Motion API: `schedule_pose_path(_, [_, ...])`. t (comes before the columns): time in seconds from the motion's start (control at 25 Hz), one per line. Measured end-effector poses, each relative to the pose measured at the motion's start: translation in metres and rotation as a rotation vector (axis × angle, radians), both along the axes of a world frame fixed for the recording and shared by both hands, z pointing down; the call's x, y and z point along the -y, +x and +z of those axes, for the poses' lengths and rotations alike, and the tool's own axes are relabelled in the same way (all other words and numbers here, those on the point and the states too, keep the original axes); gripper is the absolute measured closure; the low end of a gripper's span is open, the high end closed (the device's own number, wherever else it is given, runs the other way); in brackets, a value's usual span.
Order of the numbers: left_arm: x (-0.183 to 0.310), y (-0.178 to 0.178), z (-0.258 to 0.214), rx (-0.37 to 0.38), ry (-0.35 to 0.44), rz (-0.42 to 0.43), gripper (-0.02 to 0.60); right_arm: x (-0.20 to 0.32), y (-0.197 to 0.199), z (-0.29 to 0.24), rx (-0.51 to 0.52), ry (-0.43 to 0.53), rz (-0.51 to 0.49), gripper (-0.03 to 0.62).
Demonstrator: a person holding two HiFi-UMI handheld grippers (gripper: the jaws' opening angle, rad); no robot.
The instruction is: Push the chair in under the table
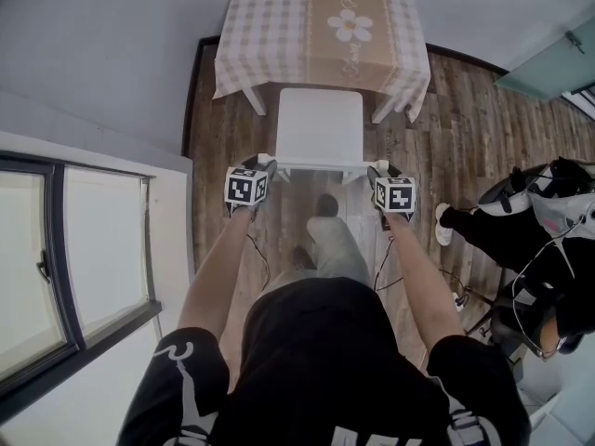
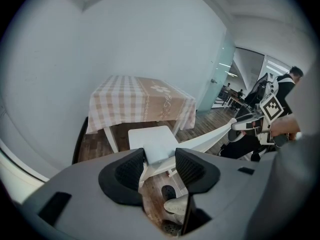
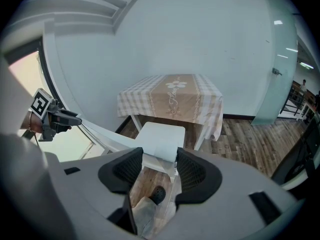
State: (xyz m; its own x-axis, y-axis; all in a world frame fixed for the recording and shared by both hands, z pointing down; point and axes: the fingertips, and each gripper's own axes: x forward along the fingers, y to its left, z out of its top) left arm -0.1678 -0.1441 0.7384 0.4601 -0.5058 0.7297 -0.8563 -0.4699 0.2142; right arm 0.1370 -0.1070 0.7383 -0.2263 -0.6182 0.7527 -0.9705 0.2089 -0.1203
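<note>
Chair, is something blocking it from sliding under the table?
Nothing visible blocks it. The chair stands right in front of the table, its seat lined up between the two front table legs, with nothing lying between them. The left hand-held gripper and right hand-held gripper grip its backrest directly.

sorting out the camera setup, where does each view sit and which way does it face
head view: on the person's head, steeply down onto chair and table; shows arms, torso, a leg, left gripper and right gripper.
left gripper view: on the left gripper, along its jaws clamped on the chair back, toward the table; right gripper at right.
right gripper view: on the right gripper, jaws on the chair back, toward the table; left gripper at left.
shared: all show chair and table.
</note>
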Motion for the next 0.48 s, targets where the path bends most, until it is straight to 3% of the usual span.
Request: schedule_pose_path(0.48, [0.020,0.005,-0.002,-0.005,0.017,-0.008,0.380,0.021,0.005,-0.001,0.000,0.001,0.007,0.379])
